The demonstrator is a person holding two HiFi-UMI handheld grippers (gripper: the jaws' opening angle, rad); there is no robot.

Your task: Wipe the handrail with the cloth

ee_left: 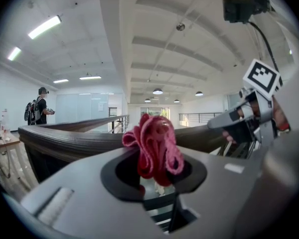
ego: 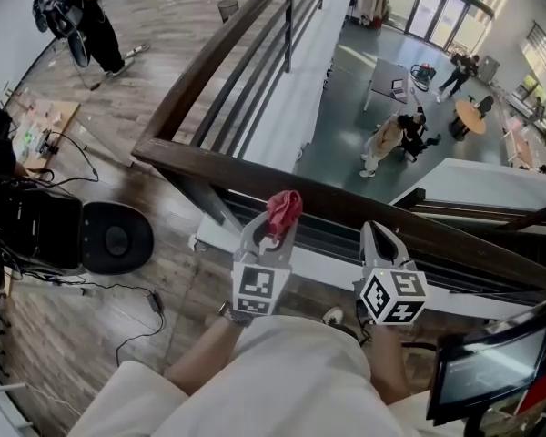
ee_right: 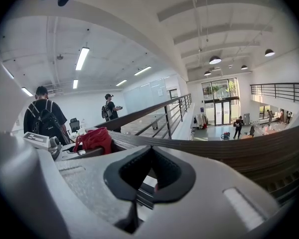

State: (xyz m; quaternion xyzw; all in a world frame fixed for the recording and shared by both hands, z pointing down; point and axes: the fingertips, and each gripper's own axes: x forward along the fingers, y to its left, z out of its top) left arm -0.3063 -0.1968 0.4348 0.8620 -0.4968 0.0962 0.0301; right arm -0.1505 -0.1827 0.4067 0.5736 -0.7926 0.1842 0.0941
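The dark wooden handrail point(ego: 346, 209) crosses the head view from left to lower right, and a second run climbs away toward the top. My left gripper point(ego: 275, 228) is shut on a bunched red-pink cloth point(ego: 285, 208), which is held right at the near side of the rail. In the left gripper view the cloth point(ee_left: 154, 151) sticks up between the jaws of the left gripper point(ee_left: 157, 172), with the handrail point(ee_left: 65, 139) just beyond. My right gripper point(ego: 379, 241) sits beside it to the right, just short of the rail. It holds nothing, and the right gripper point(ee_right: 150, 172) shows shut in its own view.
Beyond the rail is an open drop to a lower floor with people point(ego: 382, 144) and tables. A black round seat point(ego: 116, 237) and floor cables lie at my left. A monitor point(ego: 491, 362) stands at lower right. A person with a backpack point(ego: 82, 16) stands far left.
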